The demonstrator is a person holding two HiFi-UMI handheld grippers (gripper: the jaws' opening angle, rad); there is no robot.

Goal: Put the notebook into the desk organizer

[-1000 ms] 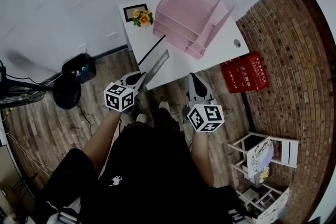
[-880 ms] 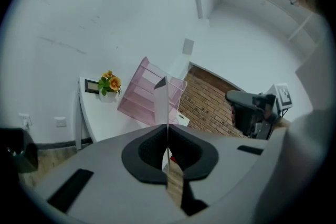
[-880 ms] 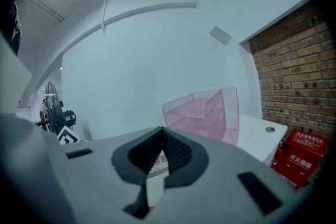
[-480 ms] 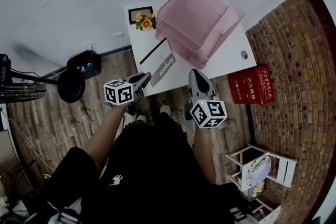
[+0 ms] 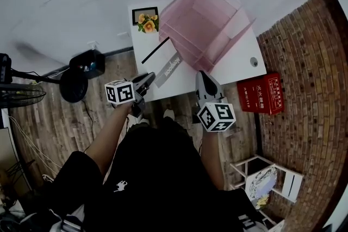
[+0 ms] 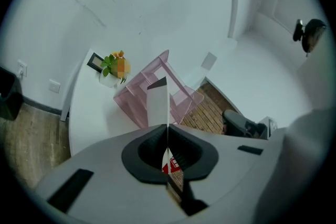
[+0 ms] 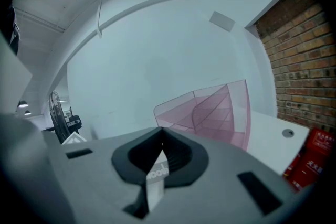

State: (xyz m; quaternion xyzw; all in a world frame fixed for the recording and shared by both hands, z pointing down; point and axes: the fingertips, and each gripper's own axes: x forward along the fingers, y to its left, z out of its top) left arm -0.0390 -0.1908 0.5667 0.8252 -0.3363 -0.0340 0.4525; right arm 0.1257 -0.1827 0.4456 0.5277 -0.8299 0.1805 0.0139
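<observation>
The thin grey-covered notebook with a black spine (image 5: 167, 67) hangs tilted above the near left part of the white table (image 5: 239, 62), between the table's near edge and the translucent pink plastic desk organizer (image 5: 206, 24), which fills the far right corner. It is not yet in any slot. The left gripper (image 5: 147, 80) has its claw pinched on the notebook's near end. The left gripper view shows the cover edge-on, rising straight out of the closed jaws. The right gripper (image 5: 200, 77) hovers over the near edge, apart from the notebook. Its jaws are pressed together on nothing that I can make out. A grey lettered strip shows low in their gap, probably the notebook beyond.

The notebook looks light and slim, so I expect it to flex and droop when held by one end. A grip on the spine side near the middle should keep it stiff enough to slide into a slot.

Compared with a second ago, the notebook has moved from the near edge further over the table towards the organizer. The right gripper has barely shifted.
</observation>
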